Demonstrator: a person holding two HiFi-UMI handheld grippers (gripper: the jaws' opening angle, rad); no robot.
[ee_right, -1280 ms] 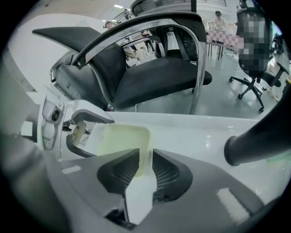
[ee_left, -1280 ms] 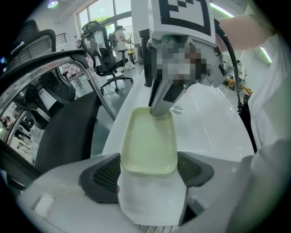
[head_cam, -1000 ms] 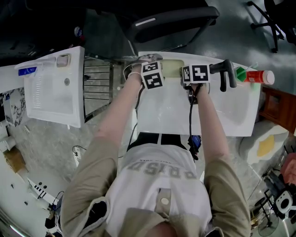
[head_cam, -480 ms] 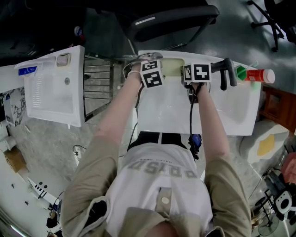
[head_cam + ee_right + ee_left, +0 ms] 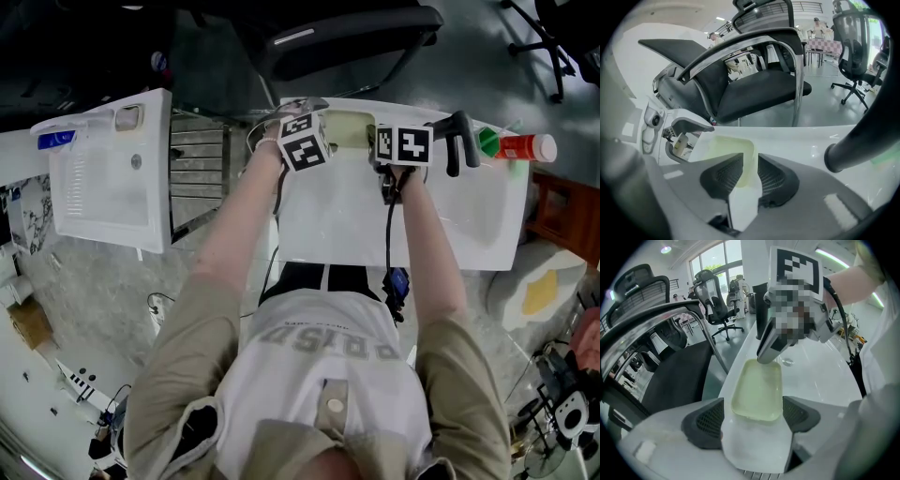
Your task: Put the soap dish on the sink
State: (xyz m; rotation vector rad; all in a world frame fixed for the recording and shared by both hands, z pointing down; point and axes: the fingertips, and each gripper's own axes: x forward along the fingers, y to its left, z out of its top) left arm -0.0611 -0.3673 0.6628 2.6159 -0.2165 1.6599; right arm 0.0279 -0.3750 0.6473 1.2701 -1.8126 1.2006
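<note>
Your left hand-held gripper (image 5: 754, 422) has its jaws wide apart. The near end of the soap dish (image 5: 758, 390) lies just ahead of them, between the two pads (image 5: 707, 420) and clear of both, so this gripper holds nothing.

Your right hand-held gripper (image 5: 750, 174) has its jaws almost together, one on each side of the dish's side wall. They have just been opening. The pads now look to stand just off the wall rather than pressing on it, though the gap is very narrow. From the left gripper view, this gripper comes down steeply onto the dish's far end.

The pale yellow-green soap dish lies flat, open side up, on the back ledge of the white sink (image 5: 356, 220). It sits along the sink's far edge from you, in the sink's left half. A black faucet lever (image 5: 457, 142) stands farther along that ledge, towards the sink's right end. A red bottle with a green cap (image 5: 517, 150) lies at the sink's right end.
</note>
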